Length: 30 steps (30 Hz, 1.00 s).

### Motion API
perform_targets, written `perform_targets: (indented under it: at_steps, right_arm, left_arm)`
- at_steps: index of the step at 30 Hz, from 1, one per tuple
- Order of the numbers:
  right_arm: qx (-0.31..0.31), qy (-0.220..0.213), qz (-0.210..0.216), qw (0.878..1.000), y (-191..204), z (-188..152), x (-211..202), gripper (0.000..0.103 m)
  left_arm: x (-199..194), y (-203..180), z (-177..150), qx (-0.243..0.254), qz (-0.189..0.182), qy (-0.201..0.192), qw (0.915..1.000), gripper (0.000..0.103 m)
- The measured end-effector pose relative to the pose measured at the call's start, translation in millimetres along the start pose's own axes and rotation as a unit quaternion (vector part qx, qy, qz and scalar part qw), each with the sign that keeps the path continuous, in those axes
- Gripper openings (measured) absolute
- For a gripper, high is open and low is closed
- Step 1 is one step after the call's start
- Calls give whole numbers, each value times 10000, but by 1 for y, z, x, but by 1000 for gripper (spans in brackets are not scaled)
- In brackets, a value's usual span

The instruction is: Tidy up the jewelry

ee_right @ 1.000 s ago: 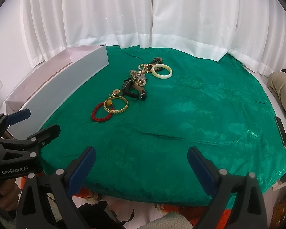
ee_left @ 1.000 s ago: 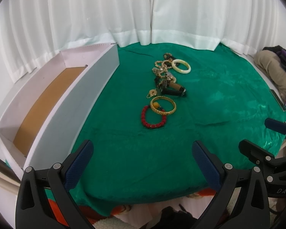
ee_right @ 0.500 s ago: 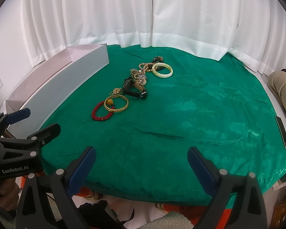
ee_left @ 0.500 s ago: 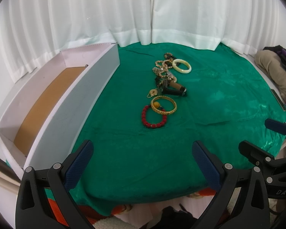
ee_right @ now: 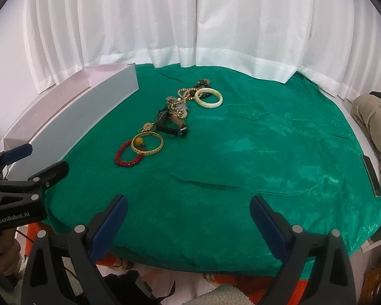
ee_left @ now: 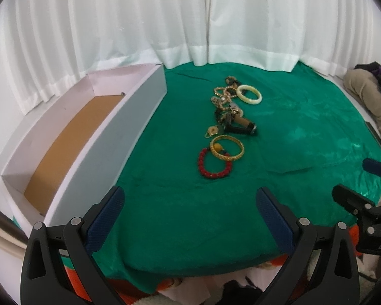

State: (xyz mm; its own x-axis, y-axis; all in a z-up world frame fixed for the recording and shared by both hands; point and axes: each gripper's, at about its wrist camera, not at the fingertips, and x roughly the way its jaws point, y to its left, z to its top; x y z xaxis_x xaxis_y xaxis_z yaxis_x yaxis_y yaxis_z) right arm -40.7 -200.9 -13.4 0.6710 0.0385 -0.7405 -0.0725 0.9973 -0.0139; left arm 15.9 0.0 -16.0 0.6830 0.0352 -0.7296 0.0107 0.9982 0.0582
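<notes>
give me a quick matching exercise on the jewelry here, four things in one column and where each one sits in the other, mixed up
Things:
1. red bead bracelet
2. pale bangle
3. gold bangle
4. white box

Places:
A. at the left edge of the green cloth
B. overlapping the red beads
C. nearest the grippers in the row
D. near the far end of the row, by the curtain

Pairs: 1-C, 2-D, 3-B, 4-A
</notes>
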Motion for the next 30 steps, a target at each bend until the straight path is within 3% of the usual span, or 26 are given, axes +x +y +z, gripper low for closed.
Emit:
perform_targets:
  at_steps: [5,18,30]
  right_arm:
    - [-20,7,-22,10000,-2,1,2,99]
    - [-92,-79,-382,9992,-27,14,4,99]
    - [-229,87,-230,9994,-20,7,10,99]
  left_arm:
    - [4,-1,-1,90,-146,21,9999,103]
    - [6,-15,-7,696,-51,32,9976,103]
    - [4,-15,-6,607,-130,-41,9981,103]
